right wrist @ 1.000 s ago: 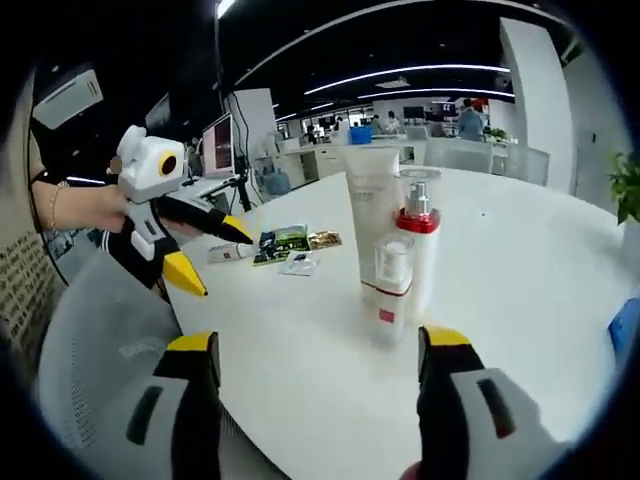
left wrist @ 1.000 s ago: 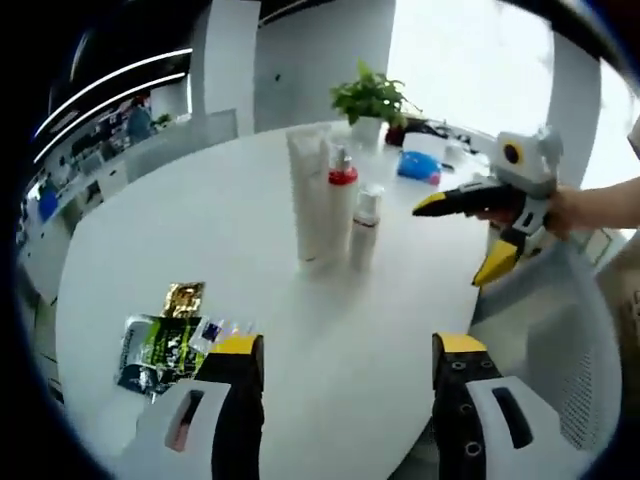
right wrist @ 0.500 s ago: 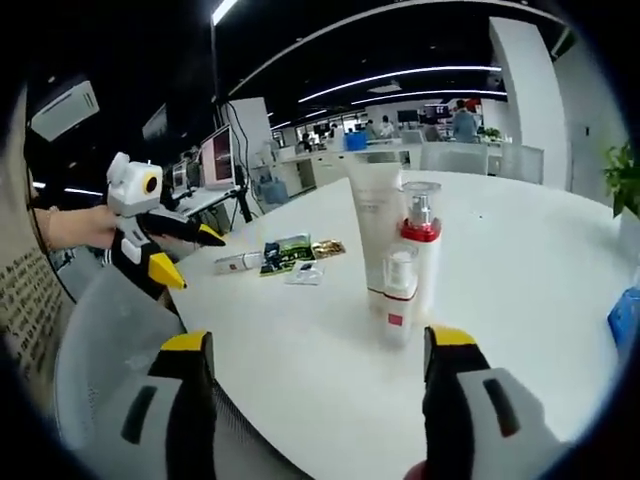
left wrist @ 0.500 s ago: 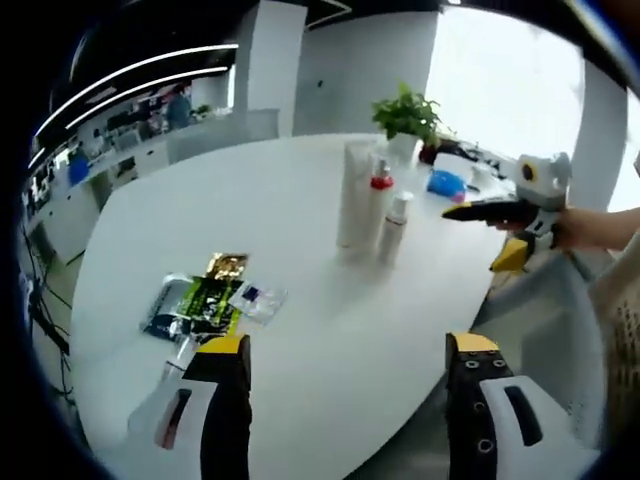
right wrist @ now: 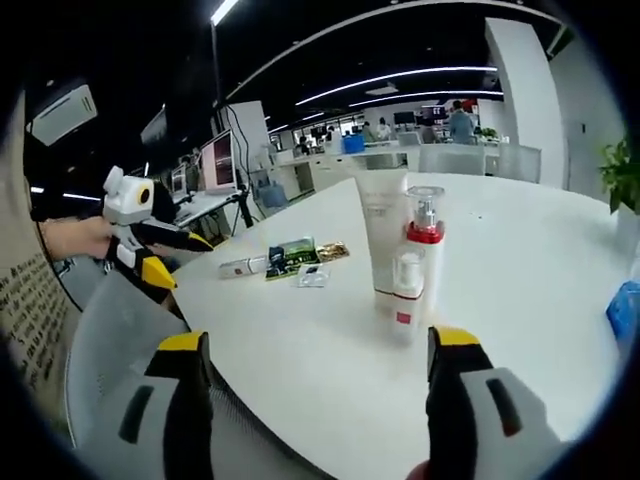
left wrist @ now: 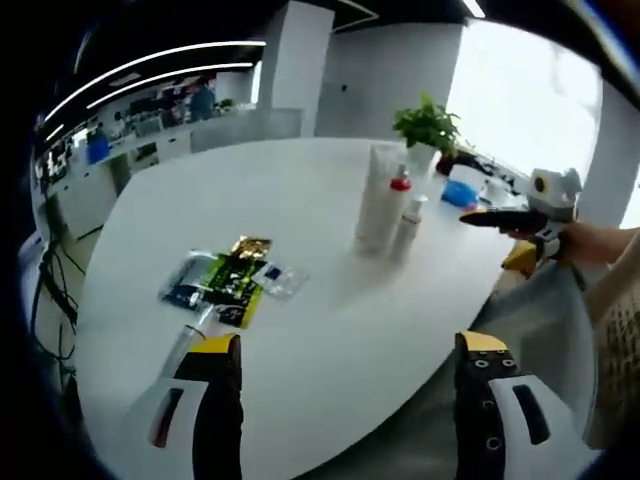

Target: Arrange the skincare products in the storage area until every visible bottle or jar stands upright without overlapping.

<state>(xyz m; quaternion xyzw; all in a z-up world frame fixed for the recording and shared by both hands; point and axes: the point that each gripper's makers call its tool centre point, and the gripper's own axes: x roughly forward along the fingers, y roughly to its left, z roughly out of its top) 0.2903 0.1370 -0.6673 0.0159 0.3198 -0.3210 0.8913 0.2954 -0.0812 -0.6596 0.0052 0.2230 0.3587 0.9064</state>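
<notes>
Standing wide apart with nothing between them, the jaws of the left gripper [left wrist: 348,375] hang over the near edge of the round white table [left wrist: 300,220]; the right gripper [right wrist: 312,375] likewise has its jaws spread and empty above the table's rim. Just beyond the left gripper's own jaws lies a small tube [left wrist: 190,335] on its side, and past it a cluster of flat sachets [left wrist: 225,283]. Farther across, three products stand upright close together: a tall white tube [left wrist: 376,195], a pump bottle with a red collar [left wrist: 397,205], and a small white bottle [left wrist: 408,225]. In the right gripper view the small bottle stands in front of the pump bottle. A potted plant [left wrist: 428,125] sits behind them.
</notes>
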